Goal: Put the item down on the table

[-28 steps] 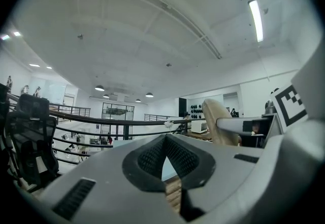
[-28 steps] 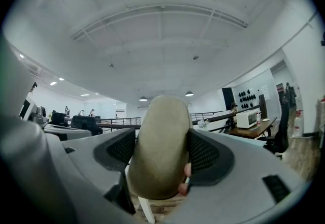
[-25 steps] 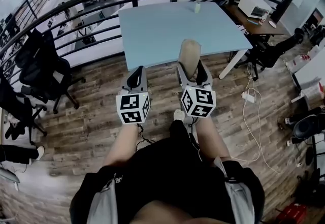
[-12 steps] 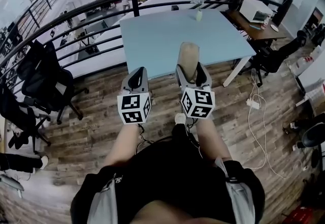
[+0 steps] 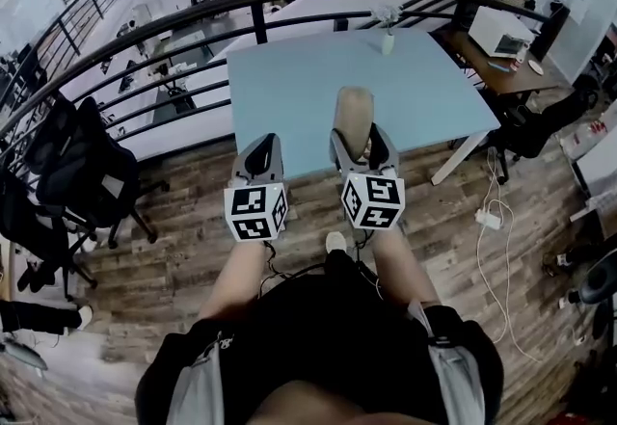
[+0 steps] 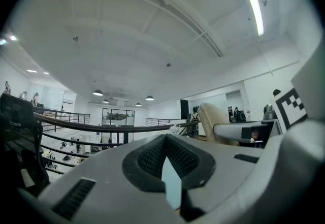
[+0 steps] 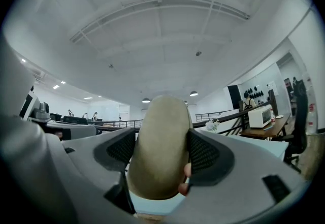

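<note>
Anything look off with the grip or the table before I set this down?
Nothing stands out. The tan oval item stands upright, clamped squarely in the right hand-held gripper, not yet on the blue table. The left hand-held gripper is shut and empty.

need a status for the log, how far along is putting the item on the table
Done: the right gripper is shut on the tan item. In hand: it holds the item upright at the near edge of the blue table. Left: set it on the table and open the jaws. The left gripper is shut, empty.
</note>
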Motion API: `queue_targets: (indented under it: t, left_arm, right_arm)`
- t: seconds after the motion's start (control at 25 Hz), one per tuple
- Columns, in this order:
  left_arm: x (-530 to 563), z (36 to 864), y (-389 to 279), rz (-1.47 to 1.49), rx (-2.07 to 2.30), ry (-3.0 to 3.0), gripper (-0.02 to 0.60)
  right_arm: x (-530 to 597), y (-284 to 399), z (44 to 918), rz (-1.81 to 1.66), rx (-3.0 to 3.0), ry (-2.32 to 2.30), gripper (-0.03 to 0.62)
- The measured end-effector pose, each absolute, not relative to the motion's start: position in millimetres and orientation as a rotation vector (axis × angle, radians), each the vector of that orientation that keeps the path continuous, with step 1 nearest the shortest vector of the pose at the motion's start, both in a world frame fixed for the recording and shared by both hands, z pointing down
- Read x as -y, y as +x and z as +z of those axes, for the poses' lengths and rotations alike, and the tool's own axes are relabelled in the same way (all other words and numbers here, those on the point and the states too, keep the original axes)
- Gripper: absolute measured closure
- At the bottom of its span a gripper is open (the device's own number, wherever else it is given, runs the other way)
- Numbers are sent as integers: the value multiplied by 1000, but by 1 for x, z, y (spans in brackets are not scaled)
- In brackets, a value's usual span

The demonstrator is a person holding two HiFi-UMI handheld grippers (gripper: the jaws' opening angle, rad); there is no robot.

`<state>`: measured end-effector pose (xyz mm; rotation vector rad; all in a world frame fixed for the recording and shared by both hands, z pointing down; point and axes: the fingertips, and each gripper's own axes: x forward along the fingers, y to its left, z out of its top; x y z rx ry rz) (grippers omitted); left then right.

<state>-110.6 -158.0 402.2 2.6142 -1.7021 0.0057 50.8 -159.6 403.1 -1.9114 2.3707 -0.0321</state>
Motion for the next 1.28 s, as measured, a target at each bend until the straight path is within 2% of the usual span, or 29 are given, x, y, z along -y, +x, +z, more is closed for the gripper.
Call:
queue_targets:
  t: [0.84,1.28]
  left_arm:
    - [419,410,-34,80,1813,2477,572]
    - [475,429,-52,101,1858,2370,572]
  right_arm:
    - [435,129,411,-139,-2481,-1805,261]
    - [513,109,487,-330,-2658,-1838,261]
